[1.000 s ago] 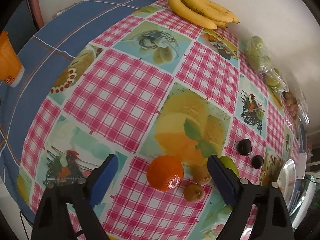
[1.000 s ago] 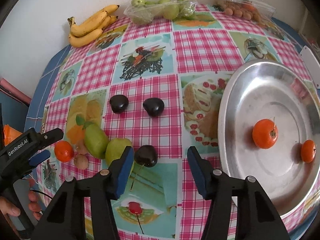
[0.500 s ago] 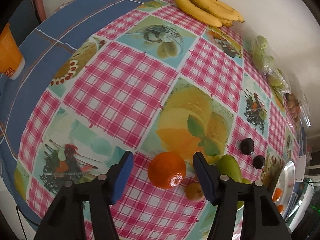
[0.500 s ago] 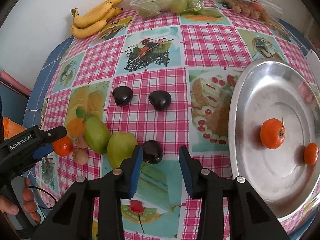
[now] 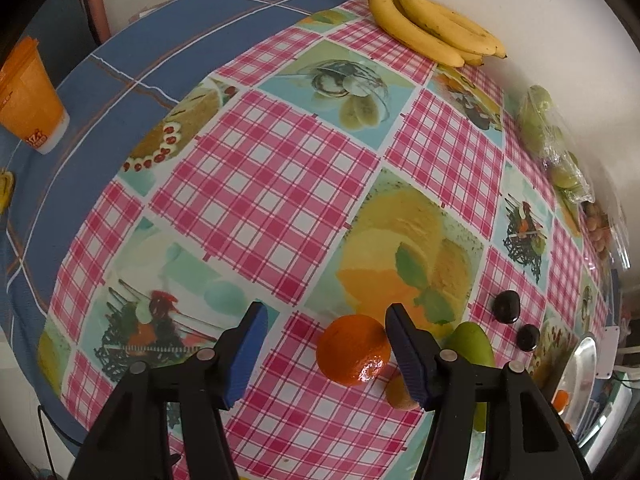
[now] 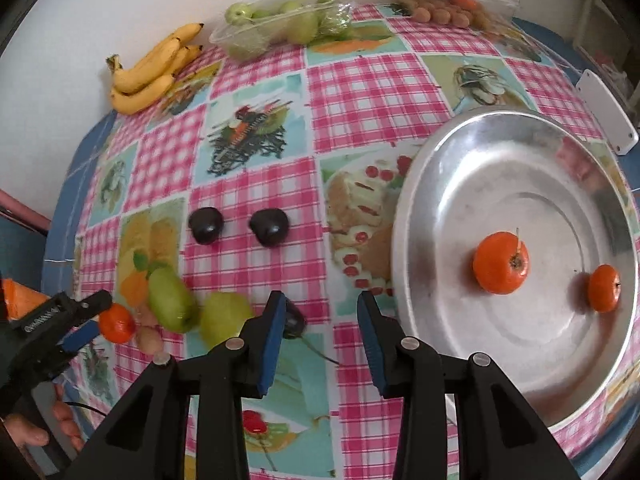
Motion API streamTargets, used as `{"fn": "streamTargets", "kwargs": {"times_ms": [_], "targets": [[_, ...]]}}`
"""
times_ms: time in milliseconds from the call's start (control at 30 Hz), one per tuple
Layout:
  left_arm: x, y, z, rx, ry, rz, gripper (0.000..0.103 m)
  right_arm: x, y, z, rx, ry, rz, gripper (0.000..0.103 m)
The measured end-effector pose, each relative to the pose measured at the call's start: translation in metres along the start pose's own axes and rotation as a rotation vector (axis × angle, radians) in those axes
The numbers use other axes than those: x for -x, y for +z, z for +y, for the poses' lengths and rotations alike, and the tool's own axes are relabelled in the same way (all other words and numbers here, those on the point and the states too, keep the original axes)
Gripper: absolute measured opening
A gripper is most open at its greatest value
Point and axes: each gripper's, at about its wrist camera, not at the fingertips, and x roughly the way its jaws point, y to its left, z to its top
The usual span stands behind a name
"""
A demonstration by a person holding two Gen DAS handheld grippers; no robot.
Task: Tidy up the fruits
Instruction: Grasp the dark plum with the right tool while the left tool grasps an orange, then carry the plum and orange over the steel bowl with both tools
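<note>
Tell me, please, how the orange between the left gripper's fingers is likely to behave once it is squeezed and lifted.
The orange looks round, so it would probably roll on the flat tablecloth if nudged off-centre. Its glossy peel may slip against the pads. The jaws of the left gripper have just been closing around it; one pad stands clear.

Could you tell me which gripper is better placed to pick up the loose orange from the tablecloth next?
Left. The left gripper already has the orange between its open fingers, touching one pad. The right gripper hangs empty beside a dark plum, with two green fruits between it and the orange.
</note>
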Motion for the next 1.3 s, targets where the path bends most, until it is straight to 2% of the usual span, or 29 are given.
{"fn": "streamTargets", "kwargs": {"times_ms": [133,267,400,467,533,600,800,1300], "targets": [[-0.006,0.002,-0.002,-0.003,-0.019,0.019,0.065,-0.002,-0.002,0.011,0.036,0.030,0.007,0.038],[-0.011,0.000,-0.006,-0.021,-0.019,0.036,0.065,-0.008,-0.004,0.013,0.049,0.022,0.026,0.030],[-0.015,-0.003,-0.008,-0.027,-0.025,0.050,0.065,-0.012,-0.004,0.011,0.039,0.021,0.034,0.029],[-0.017,-0.004,-0.009,-0.030,-0.032,0.057,0.061,-0.013,-0.004,0.012,0.043,0.019,0.037,0.029],[-0.019,-0.004,-0.010,-0.031,-0.038,0.066,0.049,-0.014,-0.004,0.011,0.049,0.006,0.039,0.029],[-0.020,-0.004,-0.011,-0.032,-0.047,0.070,0.043,-0.016,-0.003,0.011,0.047,0.001,0.043,0.029],[-0.018,-0.006,-0.013,-0.036,-0.058,0.061,0.042,-0.016,-0.002,0.008,0.033,0.007,0.044,0.024],[0.009,0.006,-0.019,-0.044,-0.104,-0.026,0.042,0.006,0.000,0.005,0.025,0.038,-0.005,0.024]]}}
